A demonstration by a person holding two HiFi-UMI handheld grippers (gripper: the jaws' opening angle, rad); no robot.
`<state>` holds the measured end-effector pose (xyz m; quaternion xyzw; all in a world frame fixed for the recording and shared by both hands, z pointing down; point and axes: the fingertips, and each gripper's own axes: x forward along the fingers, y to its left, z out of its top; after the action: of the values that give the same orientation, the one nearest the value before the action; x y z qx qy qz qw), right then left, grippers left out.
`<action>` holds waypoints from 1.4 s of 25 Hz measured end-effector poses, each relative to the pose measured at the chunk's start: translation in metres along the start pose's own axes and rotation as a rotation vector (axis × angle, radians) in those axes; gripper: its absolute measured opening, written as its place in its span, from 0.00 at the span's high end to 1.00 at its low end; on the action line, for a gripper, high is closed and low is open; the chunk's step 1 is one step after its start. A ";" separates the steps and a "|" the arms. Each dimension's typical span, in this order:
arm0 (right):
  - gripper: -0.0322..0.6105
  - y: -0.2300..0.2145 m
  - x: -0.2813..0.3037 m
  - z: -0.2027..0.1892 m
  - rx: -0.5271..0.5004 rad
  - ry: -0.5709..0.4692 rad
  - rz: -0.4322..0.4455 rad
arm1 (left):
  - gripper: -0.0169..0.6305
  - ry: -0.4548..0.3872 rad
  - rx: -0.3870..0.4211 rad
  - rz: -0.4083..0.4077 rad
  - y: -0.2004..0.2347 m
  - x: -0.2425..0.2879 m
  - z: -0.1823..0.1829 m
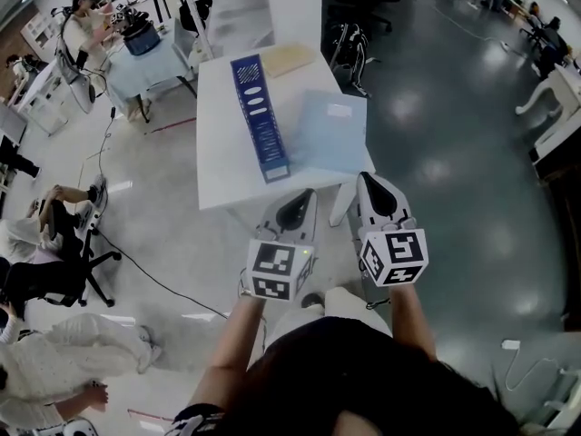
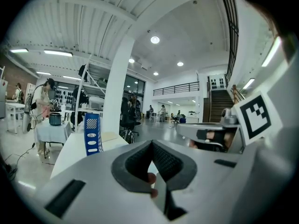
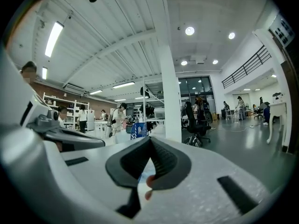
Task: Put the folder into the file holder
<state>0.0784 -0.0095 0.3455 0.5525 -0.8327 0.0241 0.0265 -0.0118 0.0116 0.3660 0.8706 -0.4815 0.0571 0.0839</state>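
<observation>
Head view shows folder point(image 1: 327, 143) bearing white label point(image 1: 339, 111), unreadably small.

table point(image 1: 218, 166) as reference. on it, left of centre, a file holder point(image 1: 260, 116) lies lengthwise from near edge to far edge; a folder point(image 1: 329, 133) lies flat just beside it on the right; an envelope point(image 1: 289, 59) lies at the far edge. behind the table, a pillar point(image 1: 292, 7). before its near edge, left gripper point(image 1: 302, 196) and right gripper point(image 1: 369, 180) are side by side.
</observation>
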 end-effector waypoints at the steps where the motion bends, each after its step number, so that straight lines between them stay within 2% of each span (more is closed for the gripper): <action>1: 0.95 -0.001 0.002 -0.001 -0.003 0.002 -0.002 | 0.96 -0.001 0.000 -0.002 0.001 0.002 0.000; 14: 0.95 -0.027 0.043 -0.007 0.002 0.018 -0.016 | 0.97 0.015 0.009 -0.016 0.016 0.041 -0.003; 24: 0.95 -0.055 0.092 -0.017 0.010 0.042 0.002 | 0.96 -0.002 0.002 0.005 0.039 0.095 0.007; 29: 0.95 -0.070 0.117 -0.022 0.013 0.057 0.010 | 0.96 0.032 -0.012 0.018 0.051 0.119 0.002; 35: 0.95 -0.093 0.144 -0.032 0.014 0.087 0.013 | 0.96 0.033 -0.021 0.025 0.062 0.152 0.005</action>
<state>0.1083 -0.1759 0.3888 0.5457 -0.8341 0.0542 0.0588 0.0163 -0.1473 0.3941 0.8624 -0.4916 0.0674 0.1001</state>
